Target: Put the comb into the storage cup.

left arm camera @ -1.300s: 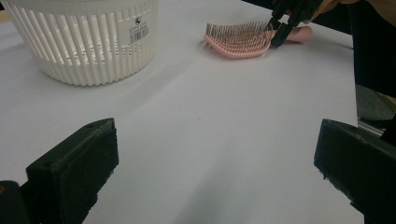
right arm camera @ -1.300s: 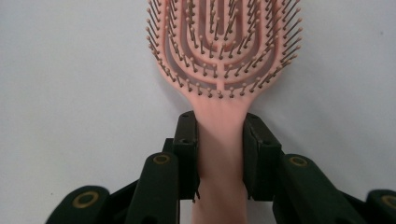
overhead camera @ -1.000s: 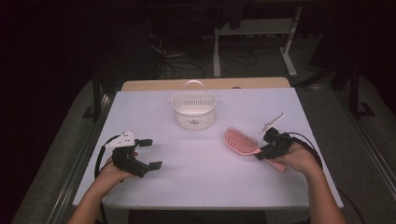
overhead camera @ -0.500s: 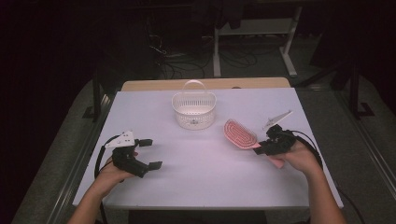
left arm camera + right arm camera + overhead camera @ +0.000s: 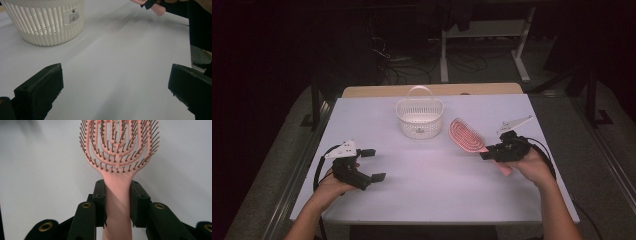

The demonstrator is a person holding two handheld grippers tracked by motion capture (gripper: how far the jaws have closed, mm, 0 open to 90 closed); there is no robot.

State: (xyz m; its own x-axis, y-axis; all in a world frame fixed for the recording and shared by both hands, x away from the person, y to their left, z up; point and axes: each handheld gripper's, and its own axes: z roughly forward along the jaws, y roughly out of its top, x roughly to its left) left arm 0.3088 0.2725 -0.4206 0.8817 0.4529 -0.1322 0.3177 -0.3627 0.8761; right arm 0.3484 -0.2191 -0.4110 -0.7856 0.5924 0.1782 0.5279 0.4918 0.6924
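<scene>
The right gripper [image 5: 117, 202] pinches the pink hairbrush [image 5: 119, 152] by its handle between both fingers [image 5: 100, 200], just beside the white basket [image 5: 419, 117].

pink hairbrush [image 5: 119, 157], white slatted basket [image 5: 419, 119], black claw [image 5: 117, 202]

Matt pink plastic hairbrush [image 5: 119, 152], ribbed white plastic basket [image 5: 419, 118]

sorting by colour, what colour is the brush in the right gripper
Pink plastic vented hairbrush with darker bristles; clearest in the right gripper view.
</scene>
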